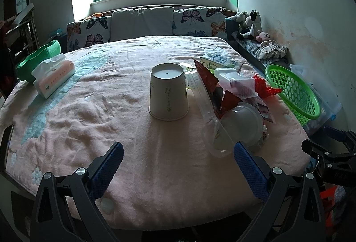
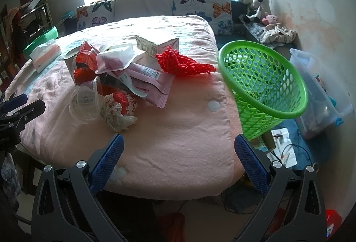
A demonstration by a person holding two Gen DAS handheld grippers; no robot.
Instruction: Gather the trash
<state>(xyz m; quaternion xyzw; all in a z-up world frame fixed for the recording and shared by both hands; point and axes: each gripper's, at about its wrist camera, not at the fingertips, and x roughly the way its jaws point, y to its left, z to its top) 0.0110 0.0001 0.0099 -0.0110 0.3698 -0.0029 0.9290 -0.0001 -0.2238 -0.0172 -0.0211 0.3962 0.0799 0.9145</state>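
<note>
Bed blanket (image 2: 178, 131) pale pink with light blue patches; pillows (image 1: 198, 22) white with butterflies in orange, pink, purple and blue, a plain grey one (image 1: 142, 23) between them. Basket (image 2: 264, 88) bright green, perforated with round holes; knit cloth (image 2: 184, 62) vivid red; wrapper (image 2: 153, 84) pink; upturned paper cup (image 1: 168, 92) off-white with small green print. Tissue pack (image 1: 55, 79) peach and white; gripper pads (image 2: 106, 164) blue, dotted texture, on black frames.

fuzzy pink blanket (image 2: 178, 131), perforated plastic basket (image 2: 267, 77)

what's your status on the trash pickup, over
Left gripper and right gripper open, empty. Trash pile and upturned paper cup on bed, green basket beside it. Nothing blocking.
</note>
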